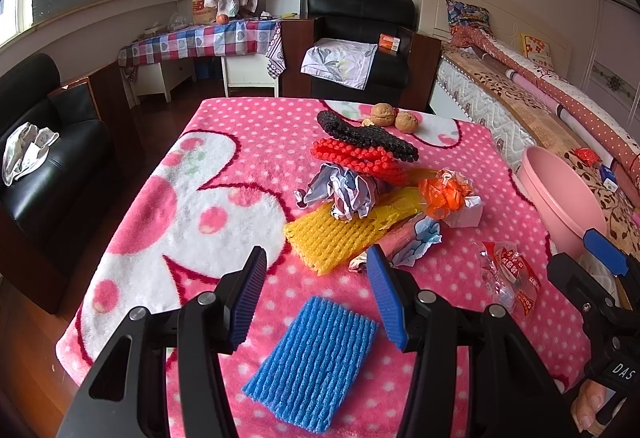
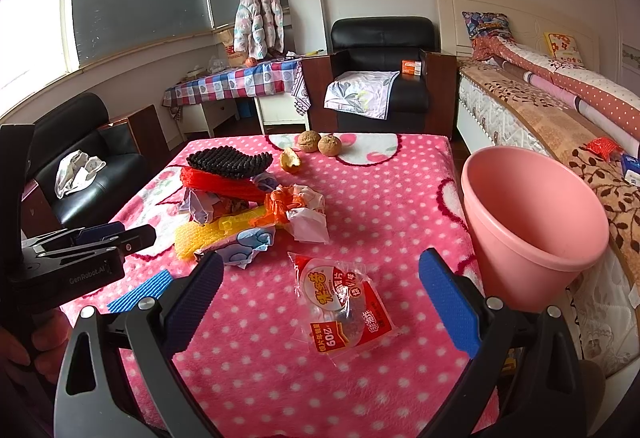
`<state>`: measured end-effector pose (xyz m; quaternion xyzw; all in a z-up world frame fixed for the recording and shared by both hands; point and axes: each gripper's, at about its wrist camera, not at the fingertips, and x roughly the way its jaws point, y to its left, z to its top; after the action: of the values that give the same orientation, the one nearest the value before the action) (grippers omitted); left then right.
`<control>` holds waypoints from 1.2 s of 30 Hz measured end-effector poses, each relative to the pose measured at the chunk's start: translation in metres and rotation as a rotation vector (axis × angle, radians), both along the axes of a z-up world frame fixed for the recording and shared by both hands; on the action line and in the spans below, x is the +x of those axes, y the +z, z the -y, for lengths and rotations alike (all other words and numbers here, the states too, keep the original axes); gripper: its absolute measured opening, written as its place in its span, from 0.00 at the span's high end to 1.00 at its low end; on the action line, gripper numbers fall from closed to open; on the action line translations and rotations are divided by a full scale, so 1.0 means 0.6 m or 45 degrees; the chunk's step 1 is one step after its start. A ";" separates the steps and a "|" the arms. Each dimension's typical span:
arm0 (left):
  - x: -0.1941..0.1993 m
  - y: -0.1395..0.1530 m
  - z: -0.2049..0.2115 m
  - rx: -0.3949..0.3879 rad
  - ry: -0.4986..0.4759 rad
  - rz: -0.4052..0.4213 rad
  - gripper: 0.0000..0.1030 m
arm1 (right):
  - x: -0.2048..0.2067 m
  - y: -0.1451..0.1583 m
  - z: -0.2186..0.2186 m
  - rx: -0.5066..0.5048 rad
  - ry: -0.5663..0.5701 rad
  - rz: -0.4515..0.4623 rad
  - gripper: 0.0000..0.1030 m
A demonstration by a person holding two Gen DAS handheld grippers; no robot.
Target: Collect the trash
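My left gripper (image 1: pixel 318 298) is open above a flat blue foam net (image 1: pixel 316 362) on the pink dotted blanket (image 1: pixel 224 133). My right gripper (image 2: pixel 322 302) is open too, and a clear red-printed snack wrapper (image 2: pixel 344 302) lies on the blanket below its gap, untouched. Further back is a heap of trash: a yellow foam net (image 1: pixel 340 238), crumpled paper (image 1: pixel 344 193), an orange plastic scrap (image 1: pixel 444 193), a red net (image 1: pixel 360 157) and a black net (image 1: pixel 368 137). A pink bin (image 2: pixel 532 222) stands at the right edge, open side up.
Two walnuts (image 2: pixel 320 142) and a piece of peel (image 2: pixel 290 159) lie at the blanket's far end. A bed (image 2: pixel 560 109) runs along the right behind the bin. Black armchairs stand at the left (image 1: pixel 44 165) and at the back (image 1: pixel 360 37).
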<state>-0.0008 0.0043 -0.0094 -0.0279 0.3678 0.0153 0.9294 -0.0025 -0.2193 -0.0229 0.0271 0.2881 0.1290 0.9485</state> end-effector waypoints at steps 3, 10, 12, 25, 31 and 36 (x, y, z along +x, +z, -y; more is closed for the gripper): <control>-0.001 -0.001 -0.001 0.000 0.000 -0.002 0.50 | 0.000 0.000 0.000 0.001 -0.001 -0.001 0.04; 0.000 0.000 0.000 0.000 0.000 -0.002 0.50 | 0.000 -0.001 -0.001 0.002 0.000 -0.002 0.04; 0.000 0.000 0.000 -0.001 0.001 -0.002 0.50 | 0.001 -0.001 -0.001 0.003 -0.001 -0.003 0.04; 0.001 0.000 0.000 -0.002 0.001 -0.005 0.50 | 0.001 -0.001 -0.001 0.003 0.000 -0.005 0.05; 0.000 -0.001 0.000 -0.003 -0.001 -0.005 0.50 | 0.000 -0.002 -0.001 0.004 -0.001 -0.007 0.05; 0.000 -0.001 0.000 -0.004 -0.001 -0.005 0.50 | 0.001 -0.004 -0.001 0.006 -0.001 -0.008 0.05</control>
<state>-0.0010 0.0045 -0.0102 -0.0292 0.3698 0.0144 0.9285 -0.0022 -0.2189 -0.0251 0.0297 0.2907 0.1292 0.9476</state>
